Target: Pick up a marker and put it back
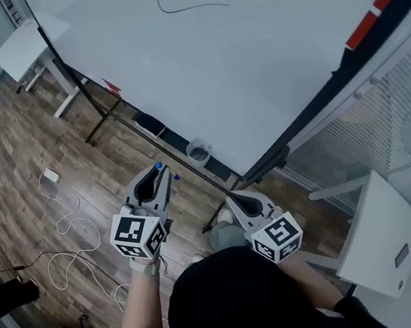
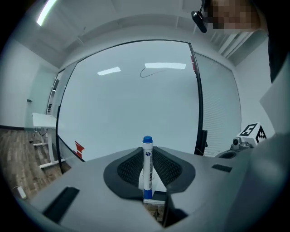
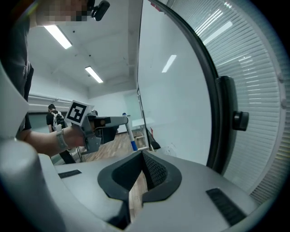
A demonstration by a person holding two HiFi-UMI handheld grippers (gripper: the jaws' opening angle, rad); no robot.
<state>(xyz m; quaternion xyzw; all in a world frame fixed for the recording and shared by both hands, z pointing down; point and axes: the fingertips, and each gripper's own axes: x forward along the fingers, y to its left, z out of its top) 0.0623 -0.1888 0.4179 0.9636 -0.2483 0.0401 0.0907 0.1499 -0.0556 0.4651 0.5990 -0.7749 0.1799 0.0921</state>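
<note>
My left gripper [image 1: 159, 176] is shut on a white marker with a blue cap [image 1: 159, 165], held in front of the whiteboard [image 1: 251, 54]. In the left gripper view the marker [image 2: 147, 167] stands upright between the ribbed pads [image 2: 130, 166], its cap rising above the fingertips. My right gripper [image 1: 232, 200] hangs lower and to the right, near the board's bottom corner. Its jaws meet at the tips with nothing between them [image 3: 142, 155]. The right gripper view shows the left gripper [image 3: 128, 122] with the marker [image 3: 131, 137] sticking down from it.
A black curved line [image 1: 191, 6] is drawn on the board. An eraser [image 1: 150, 123] and a small cup [image 1: 199, 151] sit along the board's lower edge. A white table [image 1: 25, 44], a white cable [image 1: 65, 217] on the wood floor and a white cabinet [image 1: 386, 236] surround me.
</note>
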